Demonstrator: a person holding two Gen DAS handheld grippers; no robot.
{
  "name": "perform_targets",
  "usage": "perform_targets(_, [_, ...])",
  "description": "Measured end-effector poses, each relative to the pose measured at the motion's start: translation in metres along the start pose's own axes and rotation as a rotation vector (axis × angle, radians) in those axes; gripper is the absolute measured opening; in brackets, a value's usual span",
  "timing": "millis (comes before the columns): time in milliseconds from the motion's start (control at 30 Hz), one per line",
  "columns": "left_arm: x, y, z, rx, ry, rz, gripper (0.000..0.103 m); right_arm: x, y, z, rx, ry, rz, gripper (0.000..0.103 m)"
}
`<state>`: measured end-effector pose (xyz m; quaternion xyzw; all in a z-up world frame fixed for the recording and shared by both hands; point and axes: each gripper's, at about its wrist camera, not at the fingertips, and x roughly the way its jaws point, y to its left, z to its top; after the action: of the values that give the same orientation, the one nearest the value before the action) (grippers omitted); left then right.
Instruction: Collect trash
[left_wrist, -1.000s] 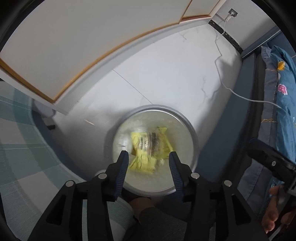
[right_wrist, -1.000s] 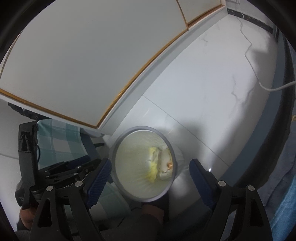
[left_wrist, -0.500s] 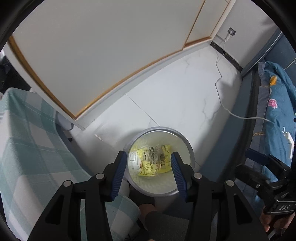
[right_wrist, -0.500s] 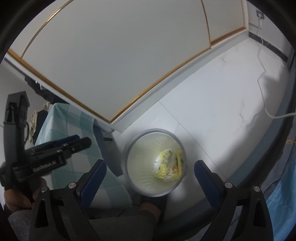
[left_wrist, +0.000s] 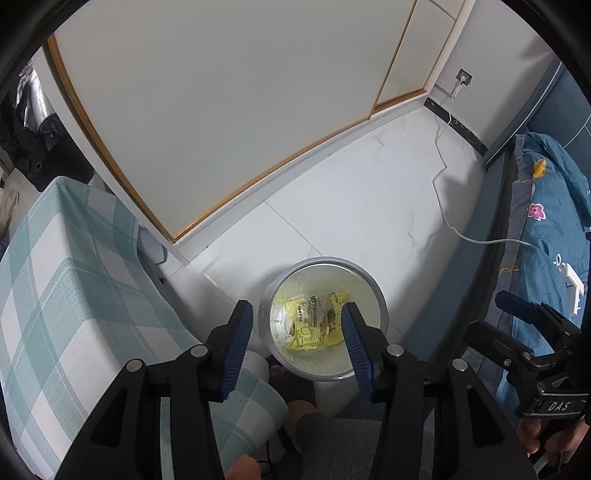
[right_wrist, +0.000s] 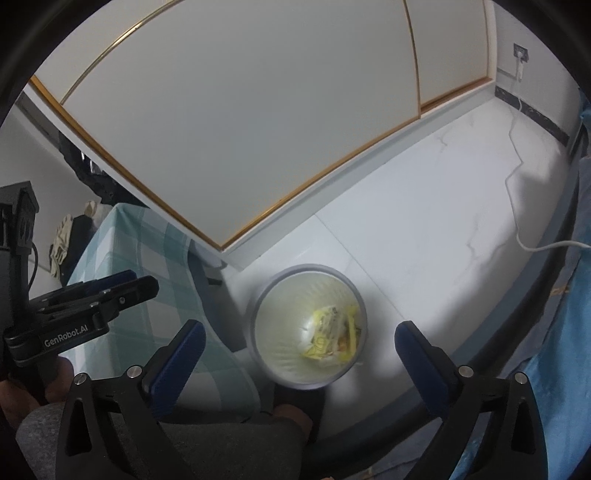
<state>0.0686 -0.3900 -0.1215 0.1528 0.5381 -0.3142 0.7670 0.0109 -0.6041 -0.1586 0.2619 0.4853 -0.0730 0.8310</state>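
Lying in the bin (left_wrist: 373, 295), yellow wrappers (left_wrist: 314, 325) sit below both empty grippers.

We see a glossy white marble-look tiled floor (left_wrist: 369, 206), a crinkly yellow plastic wrapper (left_wrist: 314, 325) and a checked woven cloth (left_wrist: 74, 280).

Black hand-held gripper (left_wrist: 297, 325), blue pads (left_wrist: 236, 343), silver screws; grey trousers.
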Motion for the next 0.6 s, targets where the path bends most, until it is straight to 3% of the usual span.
perform_targets(600, [-0.0071, 0.007, -0.0014, -0.036, 0.008, 0.008, 0.045, -0.0068, -0.0003, 0.0027, 0.008, -0.015, -0.002, 0.103])
